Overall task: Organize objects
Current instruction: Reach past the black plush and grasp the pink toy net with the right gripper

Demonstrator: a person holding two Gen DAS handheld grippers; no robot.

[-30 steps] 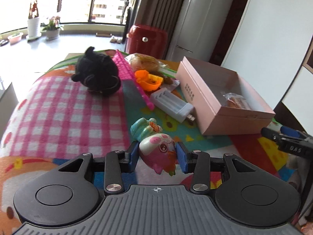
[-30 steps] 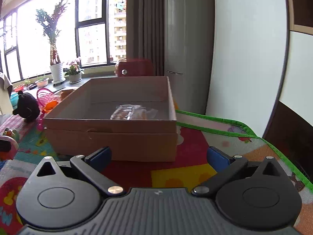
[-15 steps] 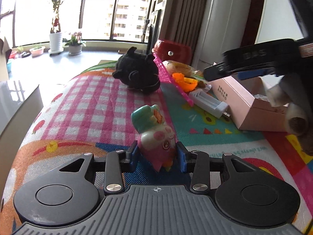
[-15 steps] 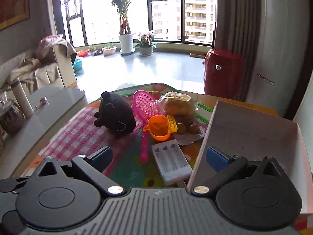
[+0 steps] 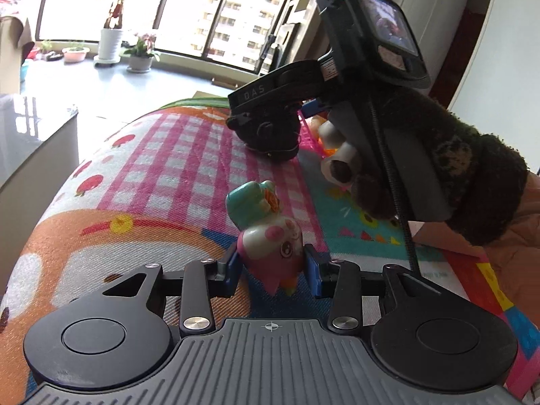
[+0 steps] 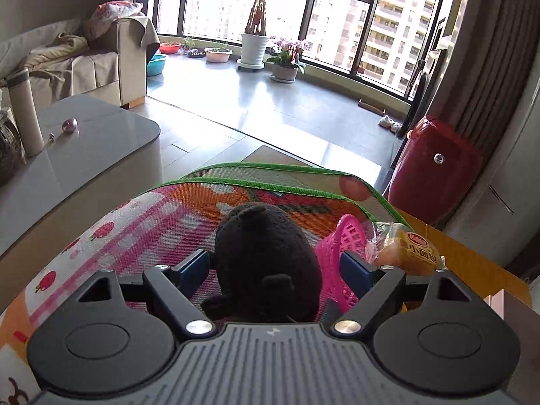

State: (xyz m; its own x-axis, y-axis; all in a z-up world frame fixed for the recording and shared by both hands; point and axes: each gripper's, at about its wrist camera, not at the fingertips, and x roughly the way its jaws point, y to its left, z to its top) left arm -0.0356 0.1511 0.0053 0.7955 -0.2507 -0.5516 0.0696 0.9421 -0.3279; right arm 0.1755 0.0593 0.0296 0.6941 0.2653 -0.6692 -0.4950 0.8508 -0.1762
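My left gripper (image 5: 272, 270) is shut on a pink pig toy with a teal hat (image 5: 266, 233), held just above the patterned table cloth (image 5: 168, 168). My right gripper (image 6: 275, 268) is open with its jaws on either side of a black plush toy (image 6: 266, 260), which lies on the cloth; the jaws are apart from it. In the left wrist view the right gripper's body (image 5: 337, 77) and the gloved hand (image 5: 455, 175) hang over the same plush (image 5: 270, 135).
A pink plastic strainer (image 6: 347, 243) and a bagged bread roll (image 6: 411, 249) lie right of the plush. A red container (image 6: 435, 168) stands beyond the table's far right. A grey side table (image 6: 67, 155) is to the left. The cloth's green far edge (image 6: 270, 182) is near.
My right gripper has swung left from the pink box and come down around the black plush. My left gripper has drawn back toward the near side, still holding the pig toy.
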